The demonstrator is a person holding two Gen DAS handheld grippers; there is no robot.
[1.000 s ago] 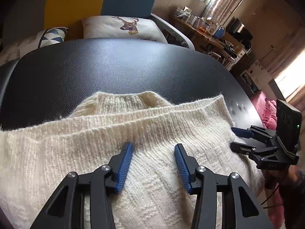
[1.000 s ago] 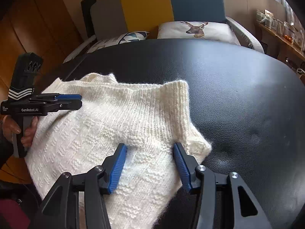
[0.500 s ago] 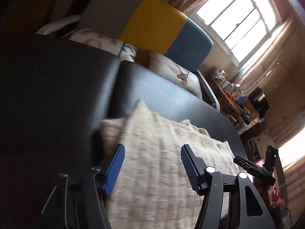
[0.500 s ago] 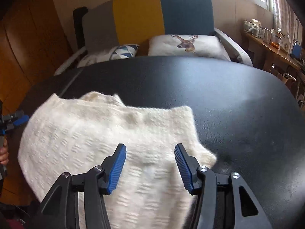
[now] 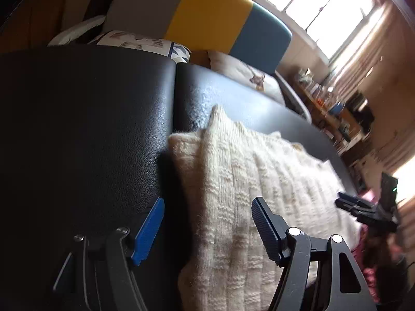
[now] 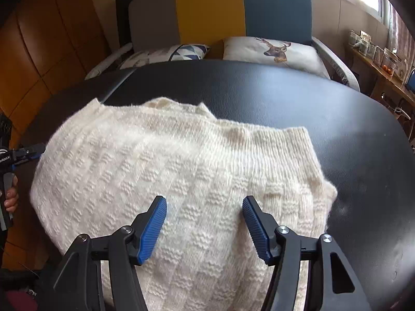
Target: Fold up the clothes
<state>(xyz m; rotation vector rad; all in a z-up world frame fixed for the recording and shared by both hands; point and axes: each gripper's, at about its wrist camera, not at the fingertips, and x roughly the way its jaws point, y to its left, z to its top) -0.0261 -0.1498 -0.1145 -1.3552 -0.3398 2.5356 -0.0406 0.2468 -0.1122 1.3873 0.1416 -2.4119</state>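
Looking at a fluffy cream sweater [image 6: 181, 181] lying spread out on a black table [image 6: 324, 103], reaching from near the table's left side to about its middle. Seeing clear boxes [image 6: 384, 57] sitting on a wooden shelf [image 6: 389, 85] at the far right, with small orange round things inside one of them; too small for telling what they are.

Showing the whole sweater only in the right wrist view, with its bumpy knit and its ribbed edge on the right. Also showing there a deer pillow [image 6: 275, 49] and a triangle pillow [image 6: 186, 51] resting on a sofa [image 6: 243, 7] behind the table. Showing only in the left wrist view a bright window [image 5: 324, 7] and the crack running down the black table top. Looking along the sweater's left edge in that view, with the fabric a bit blurry on the far side.

Holding the right gripper [image 6: 204, 199] above the near part of the sweater, pointing toward the sofa, jaws spread wide and pinching nothing. Holding the left gripper [image 5: 207, 202] tilted at the sweater's left edge, jaws also spread wide, one blue pad [image 5: 150, 230] hanging over bare table and the other pad [image 5: 264, 230] over the knit, grabbing nothing. Wrapping a hand [image 6: 11, 197] around the left gripper's handle at the left edge of the right wrist view, fingers curled.
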